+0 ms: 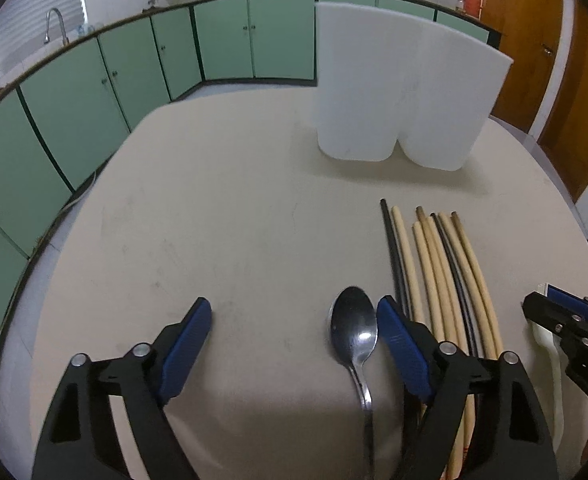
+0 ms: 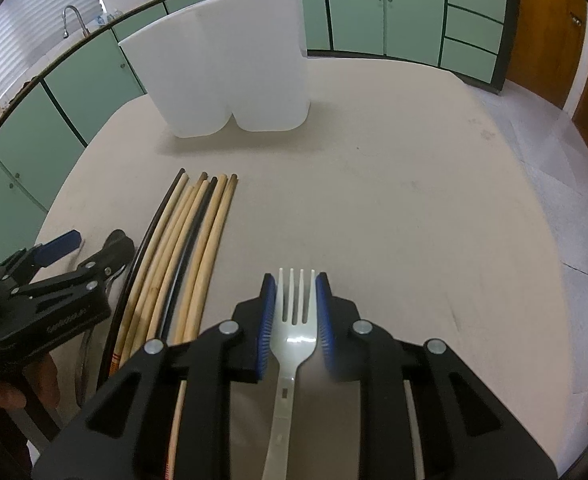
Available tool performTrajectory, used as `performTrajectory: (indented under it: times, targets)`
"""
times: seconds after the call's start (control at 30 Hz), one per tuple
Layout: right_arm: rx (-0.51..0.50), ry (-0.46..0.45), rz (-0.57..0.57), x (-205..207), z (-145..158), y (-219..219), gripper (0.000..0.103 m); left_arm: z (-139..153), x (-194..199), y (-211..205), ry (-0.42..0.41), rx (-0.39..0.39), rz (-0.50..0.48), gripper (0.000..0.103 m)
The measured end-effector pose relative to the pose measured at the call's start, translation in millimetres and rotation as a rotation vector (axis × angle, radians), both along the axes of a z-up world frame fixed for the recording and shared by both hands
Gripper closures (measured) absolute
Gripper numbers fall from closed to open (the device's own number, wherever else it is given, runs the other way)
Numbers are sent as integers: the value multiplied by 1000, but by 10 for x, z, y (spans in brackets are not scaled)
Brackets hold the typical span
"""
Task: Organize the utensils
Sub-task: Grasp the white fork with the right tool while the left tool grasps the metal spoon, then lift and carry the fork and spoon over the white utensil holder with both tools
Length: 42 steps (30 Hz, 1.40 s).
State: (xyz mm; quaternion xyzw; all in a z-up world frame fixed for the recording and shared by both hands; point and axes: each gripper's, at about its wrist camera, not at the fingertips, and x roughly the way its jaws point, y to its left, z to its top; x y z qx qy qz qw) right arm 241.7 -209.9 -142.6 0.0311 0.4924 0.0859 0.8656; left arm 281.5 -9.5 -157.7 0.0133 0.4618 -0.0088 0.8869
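Note:
A metal spoon lies on the beige table between my left gripper's open jaws, close to the right finger. Several wooden and black chopsticks lie side by side right of it; they also show in the right wrist view. My right gripper has its blue pads against both edges of a white plastic fork's head, low over the table. A white two-compartment holder stands at the far side; it also shows in the right wrist view.
The right gripper's body shows at the left view's right edge, the left gripper's body at the right view's left edge. Green cabinets and a counter ring the table. A wooden door stands at the right.

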Motion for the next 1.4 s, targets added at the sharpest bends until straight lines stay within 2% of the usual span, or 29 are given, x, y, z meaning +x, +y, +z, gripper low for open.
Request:
performTrajectory:
  times: [0.43, 0.5, 0.57, 0.63, 0.67, 0.8, 0.9, 1.0, 1.1, 1.4]
  targets:
    - [-6, -8, 4, -11, -6, 14, 82, 1, 80, 6, 40, -7, 20, 18]
    - [-9, -11, 6, -12, -8, 19, 82, -5, 79, 3, 38, -11, 27, 21]
    - [-10, -13, 7, -15, -11, 18, 82, 15, 67, -35, 30, -14, 21, 38]
    - [-10, -13, 9, -14, -11, 18, 83, 46, 46, -103, 27, -21, -9, 71]
    - [-11, -11, 12, -9, -9, 20, 83, 61, 47, -118, 29, -34, -21, 76]
    - [-6, -12, 18, -2, -6, 20, 83, 87, 27, -112, 24, -58, -43, 76]
    - [34, -19, 9, -19, 23, -42, 83, 172, -70, -37, -32, -103, -52, 76]
    - [67, -63, 13, -64, 118, -104, 83, 337, -242, 9, -144, -118, -85, 76]
    - [122, -123, 29, -103, 275, -168, 84, 488, -341, 92, -217, -163, -101, 76]
    - [186, -262, 55, -104, 755, -234, 84, 893, -492, 148, -386, -202, -102, 77]
